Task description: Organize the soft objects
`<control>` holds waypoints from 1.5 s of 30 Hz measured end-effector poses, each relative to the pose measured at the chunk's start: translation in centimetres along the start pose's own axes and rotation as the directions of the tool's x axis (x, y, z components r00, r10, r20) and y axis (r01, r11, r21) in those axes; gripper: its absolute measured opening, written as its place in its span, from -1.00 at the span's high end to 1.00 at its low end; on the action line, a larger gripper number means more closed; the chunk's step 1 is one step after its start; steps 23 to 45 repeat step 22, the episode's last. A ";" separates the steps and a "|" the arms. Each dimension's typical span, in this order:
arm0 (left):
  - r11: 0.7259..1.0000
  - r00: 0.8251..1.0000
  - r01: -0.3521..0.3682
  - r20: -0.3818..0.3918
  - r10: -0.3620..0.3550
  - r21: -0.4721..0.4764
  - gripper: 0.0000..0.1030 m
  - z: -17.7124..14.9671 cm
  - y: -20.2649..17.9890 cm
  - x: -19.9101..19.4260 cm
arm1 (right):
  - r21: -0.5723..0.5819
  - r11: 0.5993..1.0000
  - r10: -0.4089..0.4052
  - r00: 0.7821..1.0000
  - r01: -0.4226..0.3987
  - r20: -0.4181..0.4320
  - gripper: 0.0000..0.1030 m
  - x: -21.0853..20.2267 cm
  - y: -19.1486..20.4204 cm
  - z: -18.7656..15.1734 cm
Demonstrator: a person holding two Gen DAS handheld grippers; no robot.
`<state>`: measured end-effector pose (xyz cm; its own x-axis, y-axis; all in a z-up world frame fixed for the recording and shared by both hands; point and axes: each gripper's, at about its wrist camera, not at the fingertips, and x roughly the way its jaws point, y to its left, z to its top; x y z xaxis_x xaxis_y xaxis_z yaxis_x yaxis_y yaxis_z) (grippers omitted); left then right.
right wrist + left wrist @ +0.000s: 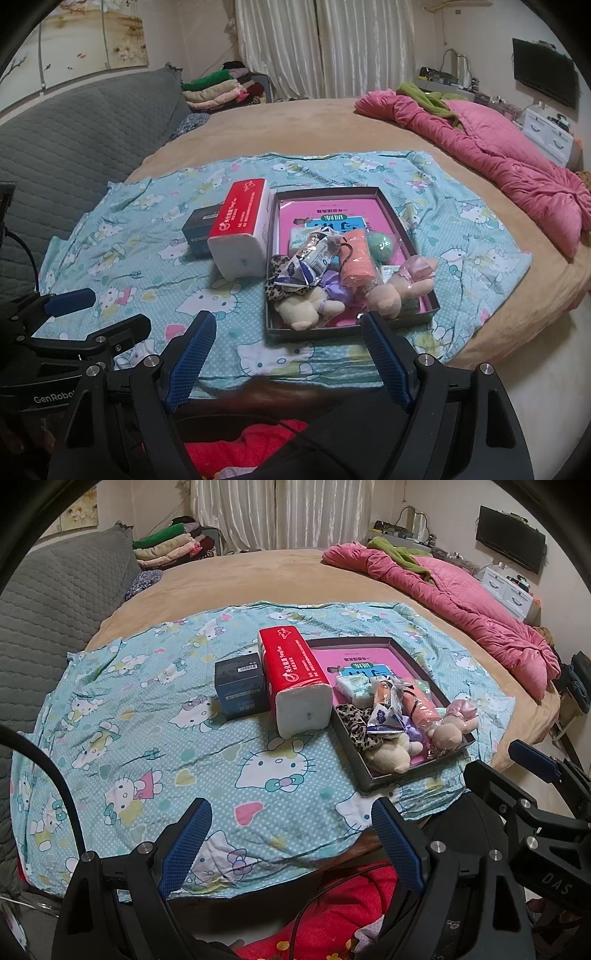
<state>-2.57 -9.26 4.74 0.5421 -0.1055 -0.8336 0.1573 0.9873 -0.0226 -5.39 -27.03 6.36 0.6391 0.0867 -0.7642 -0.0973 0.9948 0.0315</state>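
Note:
A dark shallow tray (380,777) (275,258) sits on a Hello Kitty cloth (147,738) (147,266) on the bed. In it lie several soft items: a cream plush toy (388,755) (303,310), a pink-bowed plush toy (448,729) (402,288), a leopard-print piece (352,720) (277,277), a peach roll (354,258) and a foil packet (314,254). A red tissue pack (295,679) (242,230) and a dark box (242,686) (197,229) stand left of the tray. My left gripper (291,823) and right gripper (288,334) are open and empty, near the cloth's front edge.
A pink quilt (461,602) (498,155) lies along the bed's right side. A grey quilted sofa back (55,602) (74,133) is at left, with folded clothes (166,546) (218,90) behind. Red fabric (343,915) lies below the grippers.

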 end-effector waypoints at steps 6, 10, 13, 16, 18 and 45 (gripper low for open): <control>1.000 1.000 0.002 0.000 -0.002 -0.003 -0.71 0.0 0.0 0.1 | 0.001 1.000 -0.001 1.000 0.001 0.000 -0.60 0.0 0.0 0.0; 1.000 1.000 0.002 -0.007 -0.002 -0.008 -0.71 -0.2 0.1 0.3 | 0.001 1.000 -0.002 1.000 0.002 0.000 -0.60 0.0 0.0 0.0; 1.000 1.000 0.004 -0.014 -0.004 -0.011 -0.71 -0.4 0.2 0.5 | 0.000 1.000 -0.003 1.000 0.003 0.001 -0.60 0.0 0.1 0.0; 1.000 1.000 0.007 -0.021 -0.008 -0.018 -0.71 -0.3 0.2 0.8 | 0.001 1.000 -0.006 1.000 0.006 0.001 -0.60 0.2 -0.2 -0.1; 1.000 1.000 0.015 -0.021 -0.016 -0.025 -0.71 -0.2 0.3 1.1 | 0.003 1.000 -0.008 1.000 0.008 -0.001 -0.60 0.4 -0.4 -0.1; 0.999 1.000 0.002 -0.007 -0.003 -0.046 -0.71 0.3 1.2 1.9 | 0.003 1.000 -0.011 1.000 0.011 -0.007 -0.60 1.1 -1.2 0.1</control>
